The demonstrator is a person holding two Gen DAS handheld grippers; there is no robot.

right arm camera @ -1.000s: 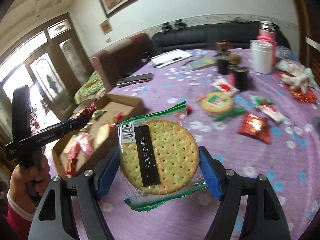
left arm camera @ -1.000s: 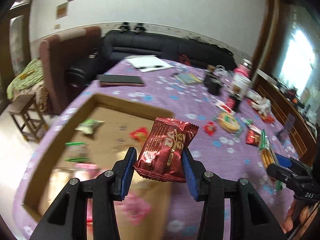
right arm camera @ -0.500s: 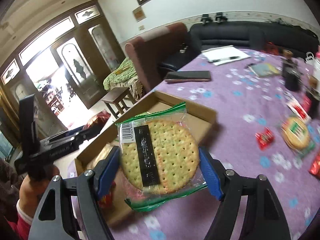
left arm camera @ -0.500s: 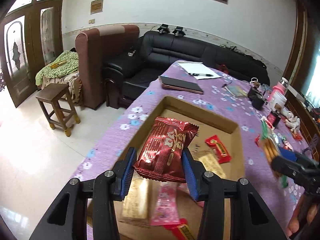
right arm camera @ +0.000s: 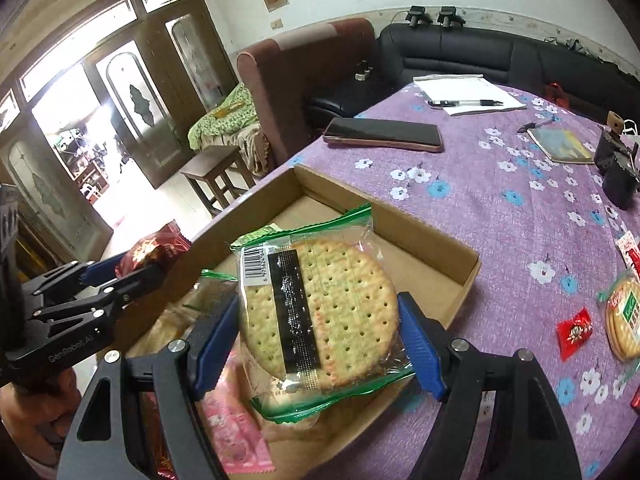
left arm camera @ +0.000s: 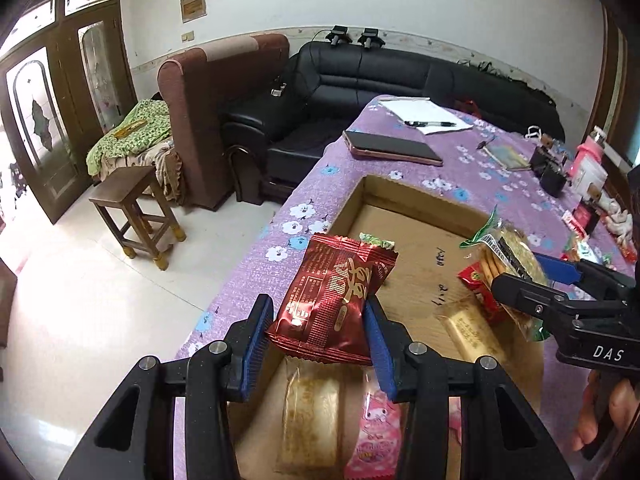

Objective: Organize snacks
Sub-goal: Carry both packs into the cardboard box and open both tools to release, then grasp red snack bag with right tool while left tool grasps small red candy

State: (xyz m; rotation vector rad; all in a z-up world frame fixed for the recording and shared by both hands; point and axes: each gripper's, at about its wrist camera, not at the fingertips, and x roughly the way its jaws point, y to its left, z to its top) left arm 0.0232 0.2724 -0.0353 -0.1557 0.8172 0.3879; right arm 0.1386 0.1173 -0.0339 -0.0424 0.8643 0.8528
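Observation:
My left gripper (left arm camera: pixel 316 344) is shut on a dark red snack packet (left arm camera: pixel 332 300), held over the near left part of the open cardboard box (left arm camera: pixel 416 204). The right gripper (right arm camera: pixel 318 340) is shut on a round cracker pack (right arm camera: pixel 320 308) in clear wrap with green edges, hovering above the same cardboard box (right arm camera: pixel 432 240). In the left wrist view the right gripper (left arm camera: pixel 532 276) comes in from the right with the cracker pack (left arm camera: pixel 516 252). A beige wafer pack (left arm camera: pixel 310 416), a pink packet (left arm camera: pixel 378 436) and a red packet (left arm camera: pixel 478 284) lie in the box.
The box sits at the edge of a purple flowered table (right arm camera: pixel 520 184). A dark phone (right arm camera: pixel 384 134), notepad with pen (right arm camera: pixel 468 96), another cracker pack (right arm camera: pixel 624 312) and a red candy (right arm camera: pixel 574 330) lie on the cloth. A wooden stool (left arm camera: pixel 132 208) and sofa (left arm camera: pixel 380 76) stand beyond.
Both grippers have swung left from the table's middle to above the box, each keeping its snack. The right gripper now hovers over the box interior.

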